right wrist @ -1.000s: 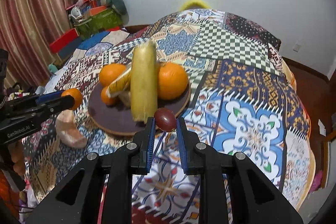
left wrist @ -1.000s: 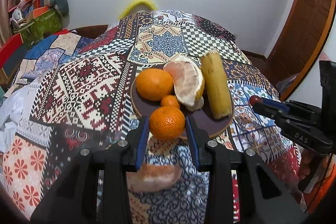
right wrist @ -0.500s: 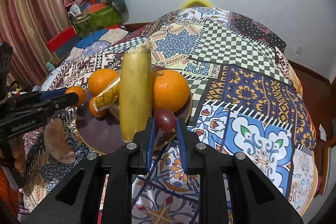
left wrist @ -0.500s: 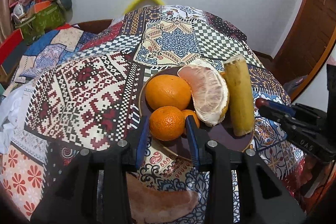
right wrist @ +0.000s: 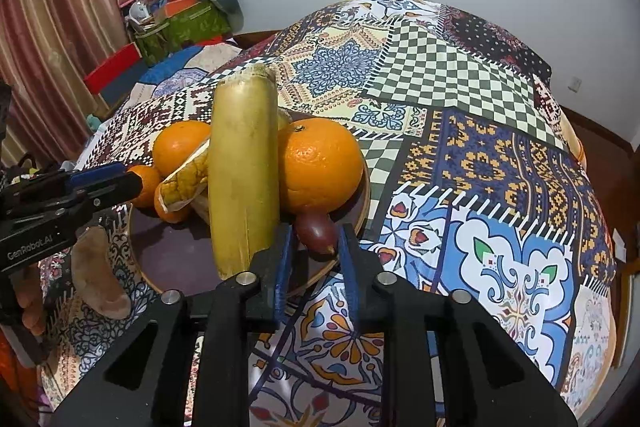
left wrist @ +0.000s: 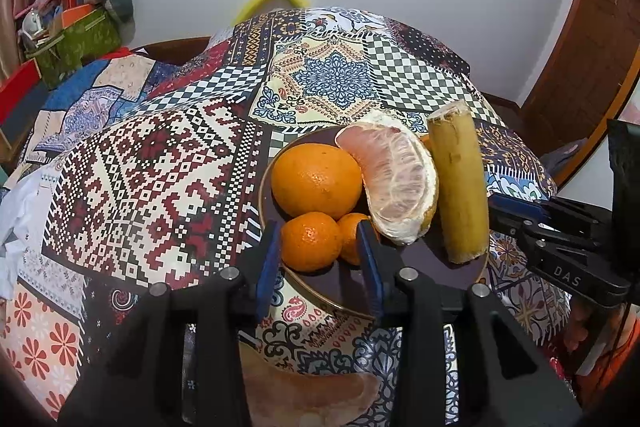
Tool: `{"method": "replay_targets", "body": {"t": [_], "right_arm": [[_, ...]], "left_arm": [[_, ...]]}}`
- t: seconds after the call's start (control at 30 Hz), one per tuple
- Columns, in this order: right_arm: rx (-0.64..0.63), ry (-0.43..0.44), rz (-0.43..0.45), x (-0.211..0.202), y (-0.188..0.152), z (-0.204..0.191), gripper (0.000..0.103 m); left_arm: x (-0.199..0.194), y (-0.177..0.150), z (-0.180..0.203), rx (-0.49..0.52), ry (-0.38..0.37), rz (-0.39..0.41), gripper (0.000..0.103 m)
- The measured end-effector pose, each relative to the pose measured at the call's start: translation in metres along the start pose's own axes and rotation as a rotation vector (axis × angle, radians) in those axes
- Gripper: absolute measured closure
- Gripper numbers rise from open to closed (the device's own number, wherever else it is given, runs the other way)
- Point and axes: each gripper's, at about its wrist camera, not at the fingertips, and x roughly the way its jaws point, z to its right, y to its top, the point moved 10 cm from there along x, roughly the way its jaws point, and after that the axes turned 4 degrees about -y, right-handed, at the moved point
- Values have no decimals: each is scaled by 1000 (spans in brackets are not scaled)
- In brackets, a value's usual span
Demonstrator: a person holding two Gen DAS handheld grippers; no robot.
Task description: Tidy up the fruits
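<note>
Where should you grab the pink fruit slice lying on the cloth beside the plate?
Grab the pink slice across its fat middle, coming straight down from above. It lies flat on the cloth beside the plate, curved like a moon, and its ends get thin, so the middle probably gives the surest hold. It looks soft, so squeeze gently.
</note>
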Motion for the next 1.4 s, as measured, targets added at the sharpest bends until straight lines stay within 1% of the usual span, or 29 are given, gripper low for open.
{"method": "replay_targets", "body": {"t": [0.13,0.2,0.23,0.47,0.57,0.63,0.77,0.87,1.03,1.13,1.23,1.4], "right_arm": [[0,-9,6,-7,0,2,75],[-1,-14,15,-13,0,2,69],[-1,-16,21,-16,1,2,67],[-16,-25,60,-44,6,-8,67],[-27,-23,72,-54,6,-16,66],[-41,-19,76,-59,4,-25,65],[-63,-3,77,-62,-1,-43,58],[-76,34,55,-58,-10,-61,58],[-108,66,-3,-40,-30,-88,58],[-128,69,-48,-26,-43,-98,58],[-148,69,-88,-13,-53,-105,58],[-157,76,-127,0,-58,-110,58]], "left_arm": [[-9,0,2,-4,-4,11,63],[-17,1,3,-7,-6,25,63],[-22,1,3,-7,-7,32,63],[-56,1,-2,-5,12,73,62],[-70,-3,-11,-7,38,85,58],[-78,-8,-20,-6,61,85,57],[-88,-22,-40,-13,103,71,57],[-92,-36,-60,-30,134,55,57],[-81,-62,-89,-65,155,-2,57],[-71,-72,-95,-71,157,-34,57],[-60,-75,-97,-71,150,-57,57],[-42,-75,-97,-77,135,-79,57]]}}
